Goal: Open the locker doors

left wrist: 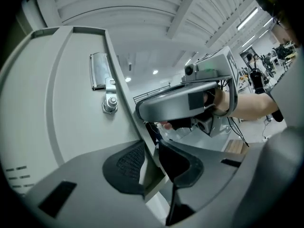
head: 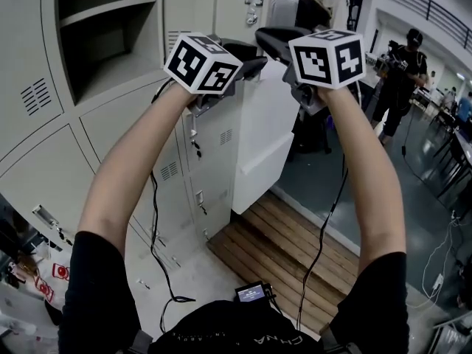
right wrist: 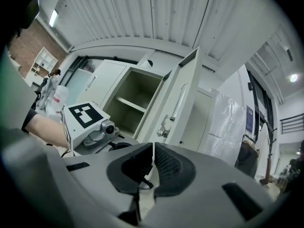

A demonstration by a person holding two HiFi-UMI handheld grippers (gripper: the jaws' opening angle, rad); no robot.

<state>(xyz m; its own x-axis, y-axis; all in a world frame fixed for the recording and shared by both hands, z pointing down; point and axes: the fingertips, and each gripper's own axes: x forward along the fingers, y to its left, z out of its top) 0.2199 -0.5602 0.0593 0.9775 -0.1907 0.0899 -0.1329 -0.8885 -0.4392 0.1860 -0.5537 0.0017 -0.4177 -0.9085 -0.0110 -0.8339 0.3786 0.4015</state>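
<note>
Both of my arms reach up to a pale grey locker door (head: 259, 135) that stands swung open from the locker bank. My left gripper (head: 248, 68) straddles the door's edge; in the left gripper view its pads (left wrist: 124, 167) sit on either side of that edge, pressing on it. On the door face (left wrist: 71, 127) are a metal handle (left wrist: 97, 70) and a lock bolt (left wrist: 110, 103). My right gripper (head: 271, 41) is at the door's top, with its jaws (right wrist: 153, 167) nearly together on a thin white edge. The open door (right wrist: 190, 94) rises beyond them.
An open locker with a shelf (head: 103, 13) is at the upper left, with shut lockers (head: 44, 175) below it. A wooden platform (head: 295, 249) lies on the floor. A person (head: 398, 80) stands at the far right. Cables hang from both grippers.
</note>
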